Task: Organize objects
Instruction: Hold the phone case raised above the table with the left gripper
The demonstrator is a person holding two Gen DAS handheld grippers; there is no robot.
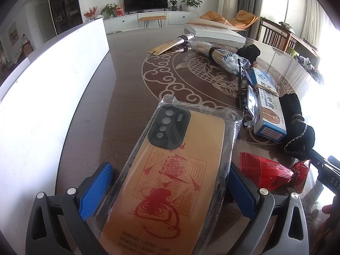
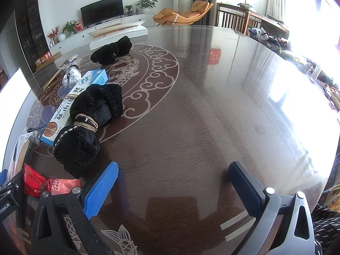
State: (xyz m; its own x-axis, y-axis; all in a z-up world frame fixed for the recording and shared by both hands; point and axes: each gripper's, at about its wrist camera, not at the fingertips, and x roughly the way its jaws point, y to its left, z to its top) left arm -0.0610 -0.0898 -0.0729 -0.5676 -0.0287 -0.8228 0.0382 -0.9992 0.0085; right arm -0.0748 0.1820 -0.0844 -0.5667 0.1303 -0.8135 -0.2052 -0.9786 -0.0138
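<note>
From the left wrist view, the left hand-held gripper [image 1: 170,193] is closed on a phone case [image 1: 170,182] in clear plastic wrap, lifted above the brown surface [image 1: 127,80]. A white box [image 1: 48,97] stands just to its left, possibly the place for sorted things, though its inside is hidden. Most items still lie loose to the right: a bundle of sticks [image 1: 212,53], a blue-and-white medicine box [image 1: 267,106], a black sock bundle [image 1: 297,125] and a red packet [image 1: 265,172]. So the sorting looks barely begun.

From the right wrist view, the right hand-held gripper [image 2: 173,188] is spread wide and empty over bare surface [image 2: 212,116]. To its left lie the sock bundle [image 2: 89,123], medicine box [image 2: 85,89], red packet [image 2: 36,182] and a second black bundle [image 2: 111,50], all waiting.
</note>
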